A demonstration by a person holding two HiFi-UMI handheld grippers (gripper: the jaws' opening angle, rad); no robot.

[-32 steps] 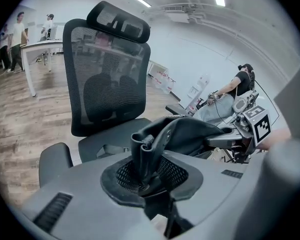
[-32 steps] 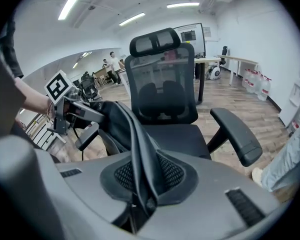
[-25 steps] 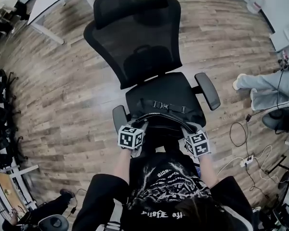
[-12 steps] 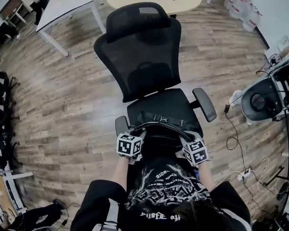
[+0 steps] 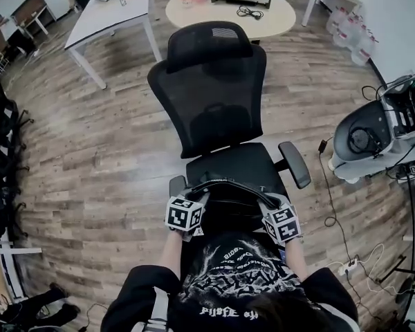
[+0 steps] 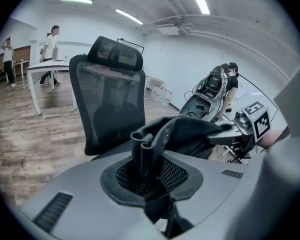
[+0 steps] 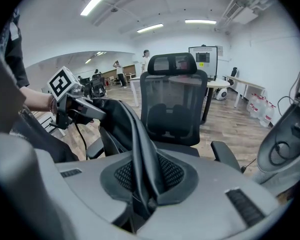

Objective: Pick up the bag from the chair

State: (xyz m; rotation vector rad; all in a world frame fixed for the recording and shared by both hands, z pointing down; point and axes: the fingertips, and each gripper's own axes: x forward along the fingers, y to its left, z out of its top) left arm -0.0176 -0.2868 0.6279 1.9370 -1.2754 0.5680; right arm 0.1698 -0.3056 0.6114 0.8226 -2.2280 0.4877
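A black bag (image 5: 229, 198) hangs between my two grippers over the front of the black mesh office chair (image 5: 214, 102); whether its bottom still rests on the seat (image 5: 228, 163) I cannot tell. My left gripper (image 5: 197, 199) is shut on the bag's left top edge, with folded black fabric (image 6: 149, 144) pinched between its jaws (image 6: 146, 184). My right gripper (image 5: 268, 203) is shut on the right top edge, where a fold of the bag (image 7: 135, 134) runs down into its jaws (image 7: 144, 199). Each gripper view shows the other gripper's marker cube (image 6: 256, 119) (image 7: 62, 83).
A white table (image 5: 111, 12) and a round table (image 5: 228, 9) stand behind the chair. A white scooter-like machine (image 5: 373, 126) and floor cables (image 5: 332, 209) are at the right. Dark stacked chairs (image 5: 0, 164) line the left. People (image 6: 50, 39) stand far off.
Both grippers have risen with the bag's top edge, pulling it up from the seat. The chair now sits lower in the head view, and more of the room behind shows.
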